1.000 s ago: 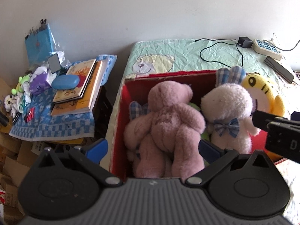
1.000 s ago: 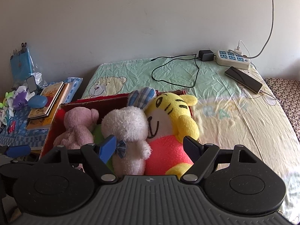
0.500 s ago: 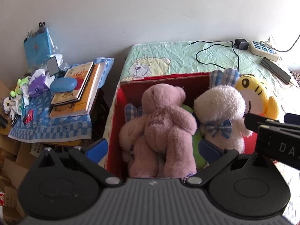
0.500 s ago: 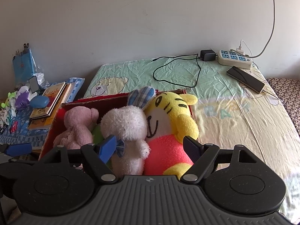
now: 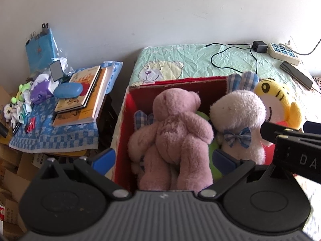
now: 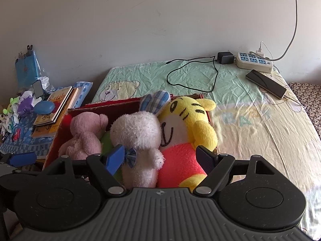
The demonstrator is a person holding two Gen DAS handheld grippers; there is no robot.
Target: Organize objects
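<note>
A red box point(image 5: 128, 110) point(image 6: 104, 106) stands on the bed's left edge, packed with plush toys. A pink bear point(image 5: 172, 132) point(image 6: 86, 134) sits at its left, a white rabbit point(image 5: 238, 118) point(image 6: 138, 134) with plaid ears in the middle, and a yellow tiger point(image 5: 278, 104) point(image 6: 188, 126) at the right. Something green point(image 5: 202, 115) shows between bear and rabbit. My left gripper point(image 5: 163, 159) is open in front of the bear, holding nothing. Spread open before the rabbit and tiger, my right gripper point(image 6: 160, 158) is also empty; its body shows in the left wrist view.
A side table with a blue checked cloth point(image 5: 52, 136) holds stacked books point(image 5: 84, 96), a blue case point(image 5: 68, 90) and small toys. On the bed sheet point(image 6: 250, 124) lie a black cable point(image 6: 192, 74), a power strip point(image 6: 254, 62) and a phone point(image 6: 265, 83). Cardboard boxes point(image 5: 10, 172) stand lower left.
Both grippers have drawn back slightly from the box, so the toys look a little smaller and farther. The toys have not moved and both grippers stay open.
</note>
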